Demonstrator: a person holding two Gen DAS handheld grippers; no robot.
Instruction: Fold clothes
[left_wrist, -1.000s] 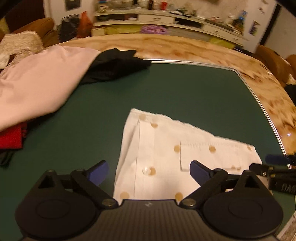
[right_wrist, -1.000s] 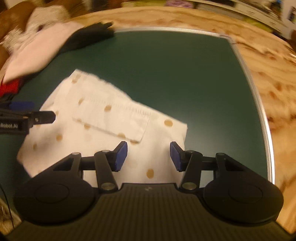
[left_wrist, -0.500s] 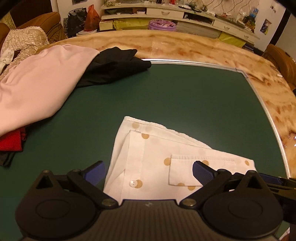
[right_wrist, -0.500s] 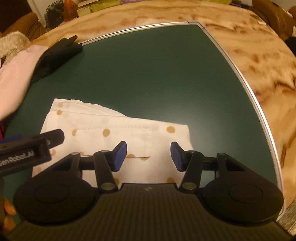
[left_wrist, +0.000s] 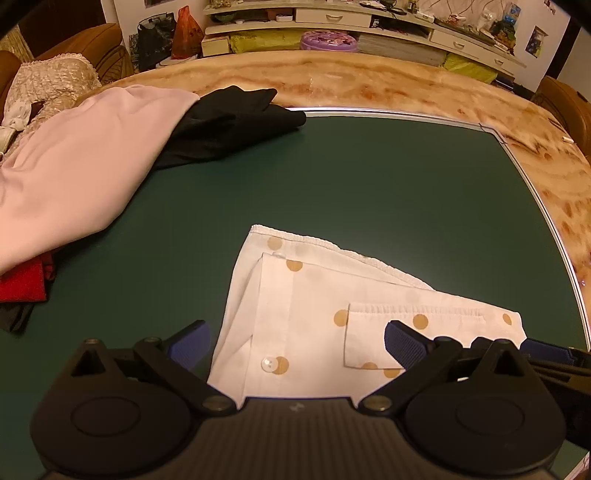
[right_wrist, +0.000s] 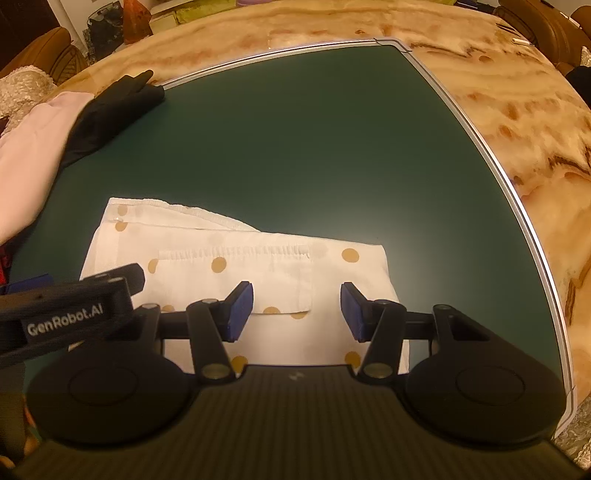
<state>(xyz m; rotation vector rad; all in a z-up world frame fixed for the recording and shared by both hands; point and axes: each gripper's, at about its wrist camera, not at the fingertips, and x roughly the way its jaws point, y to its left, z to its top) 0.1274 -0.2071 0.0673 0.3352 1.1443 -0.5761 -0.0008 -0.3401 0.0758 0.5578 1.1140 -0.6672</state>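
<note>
A white shirt with tan dots (left_wrist: 314, 306) lies folded flat on the green mat (left_wrist: 369, 177), its chest pocket (right_wrist: 236, 280) facing up; it also shows in the right wrist view (right_wrist: 273, 258). My left gripper (left_wrist: 295, 343) is open and empty above the shirt's near edge, by the button placket. My right gripper (right_wrist: 295, 308) is open and empty above the near edge at the pocket's right side. The left gripper's body (right_wrist: 70, 310) shows at the left of the right wrist view.
A pink garment (left_wrist: 74, 173), a black garment (left_wrist: 229, 122) and a red one (left_wrist: 22, 280) are piled at the mat's left. A marbled table rim (left_wrist: 369, 77) surrounds the mat. Shelves and a sofa stand behind.
Both grippers have drawn back and swung slightly; the shirt sits lower and squarer in both views. The shirt itself has not moved. Both stay open.
</note>
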